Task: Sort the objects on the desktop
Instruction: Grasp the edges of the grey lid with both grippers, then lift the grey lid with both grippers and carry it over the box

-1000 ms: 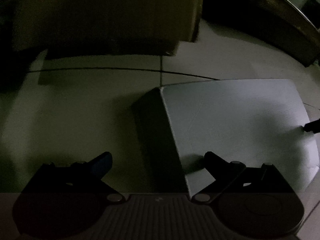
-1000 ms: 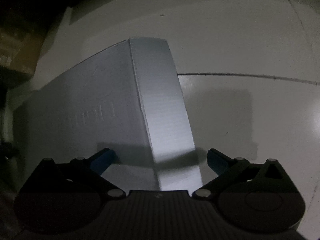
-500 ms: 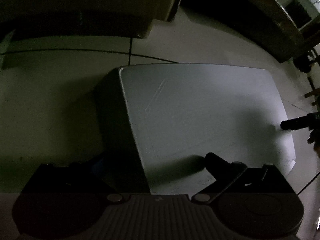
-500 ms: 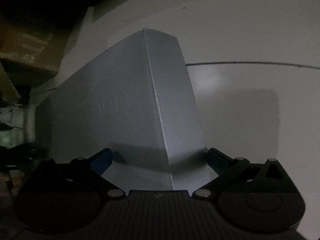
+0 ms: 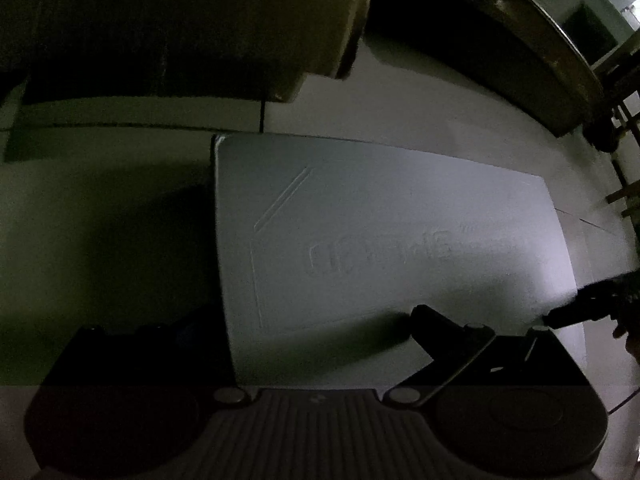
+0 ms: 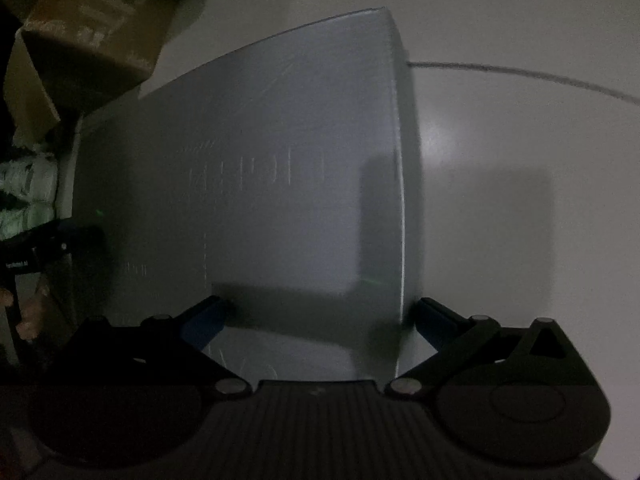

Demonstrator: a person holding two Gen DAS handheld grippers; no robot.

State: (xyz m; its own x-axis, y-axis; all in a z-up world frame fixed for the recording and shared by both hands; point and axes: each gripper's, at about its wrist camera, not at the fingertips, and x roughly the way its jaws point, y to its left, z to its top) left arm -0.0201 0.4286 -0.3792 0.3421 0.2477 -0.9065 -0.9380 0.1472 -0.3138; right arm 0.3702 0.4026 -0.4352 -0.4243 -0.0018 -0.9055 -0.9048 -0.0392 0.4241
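A large flat grey-white box (image 5: 380, 240) with faint embossed lettering lies on a pale tiled floor in dim light. My left gripper (image 5: 312, 324) is open and straddles the box's left edge: its left finger is in shadow beside the box, its right finger (image 5: 430, 318) over the top face. The same box (image 6: 260, 180) fills the right wrist view. My right gripper (image 6: 320, 316) is open across the box's right edge, one finger above the top, the other (image 6: 434, 316) past the side. Nothing is clamped.
A brown cardboard carton (image 5: 180, 20) stands just beyond the box, also visible as the carton (image 6: 80, 24) at upper left. Dark wooden furniture (image 5: 540, 48) lies at far right. A person's fingers (image 6: 24, 316) hold the left gripper. Open floor (image 6: 520, 160) spreads to the right.
Both grippers have closed in on the box from opposite ends. Its left edge now sits between the left fingers, and its right edge between the right fingers. Jaws stayed open.
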